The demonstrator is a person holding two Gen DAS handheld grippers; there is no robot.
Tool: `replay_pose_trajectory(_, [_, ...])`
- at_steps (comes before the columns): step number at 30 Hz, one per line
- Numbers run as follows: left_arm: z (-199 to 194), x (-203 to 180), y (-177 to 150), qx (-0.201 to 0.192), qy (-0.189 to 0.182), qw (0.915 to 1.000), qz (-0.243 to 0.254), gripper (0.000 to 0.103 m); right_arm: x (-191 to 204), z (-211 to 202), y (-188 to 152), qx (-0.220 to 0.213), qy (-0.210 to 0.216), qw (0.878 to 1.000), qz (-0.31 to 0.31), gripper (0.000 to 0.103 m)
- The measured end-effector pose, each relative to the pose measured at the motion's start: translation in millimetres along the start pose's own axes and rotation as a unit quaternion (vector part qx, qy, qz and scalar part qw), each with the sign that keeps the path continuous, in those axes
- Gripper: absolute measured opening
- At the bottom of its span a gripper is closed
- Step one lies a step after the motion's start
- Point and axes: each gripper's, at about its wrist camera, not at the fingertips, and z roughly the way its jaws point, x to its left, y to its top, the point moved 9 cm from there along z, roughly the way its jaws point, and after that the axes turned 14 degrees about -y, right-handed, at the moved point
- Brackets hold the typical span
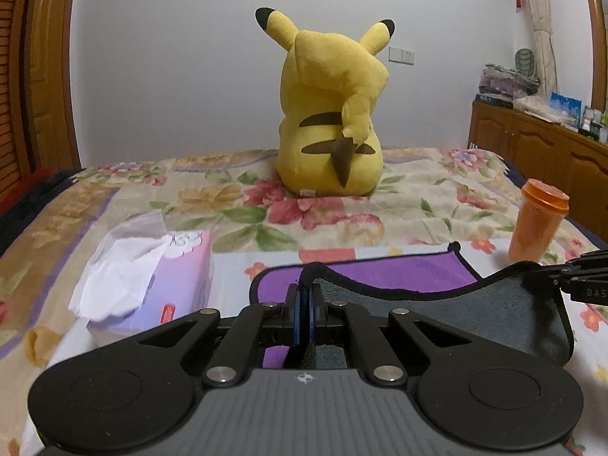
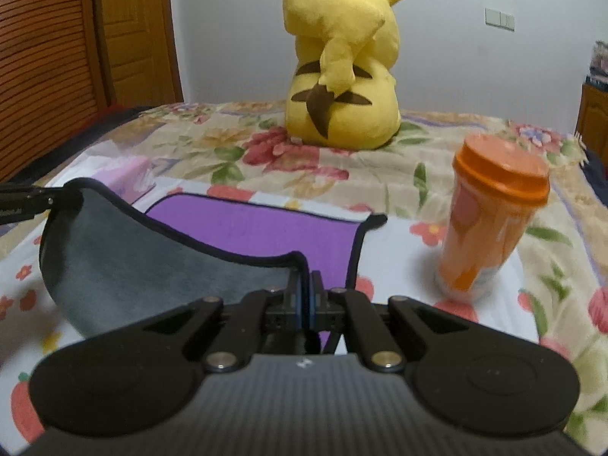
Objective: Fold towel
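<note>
Tissue box (image 1: 152,277) left, orange cup (image 2: 490,220) right (plush toy (image 1: 330,114) beyond).

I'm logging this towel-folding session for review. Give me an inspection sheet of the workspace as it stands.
Surface: bed with floral bedspread, wrinkled.
Job's things: towel, purple on one side and grey on the other with black edging; near edge lifted, far part flat on the bedspread.
Clutter: yellow plush toy seated behind the towel; tissue box to the left; orange lidded cup upright on the right.
Grippers: left gripper and right gripper each shut on a near corner of the towel.
Cables: nothing seen.
Surroundings: white wall, wooden door, wooden cabinet with stacked items.
</note>
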Motion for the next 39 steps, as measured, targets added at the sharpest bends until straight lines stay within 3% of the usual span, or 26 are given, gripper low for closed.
replay_pose_trajectory(9, [22,14,13,-0.001,-0.001,0.9999,-0.016,0.008,-1,17,20,-0.020,-0.017,1.000,-0.002,0.004])
replay_pose_trajectory(25, [58,43,32,-0.014,0.029,0.9994,-0.011,0.008,6,53,53,-0.056,-0.063,0.996,-0.038,0.004])
replay_pose_trajectory(39, [100,55,15,0.013,0.040,0.9991,-0.005,0.008,6,104,31,-0.020,-0.092,0.995,-0.042,0.004])
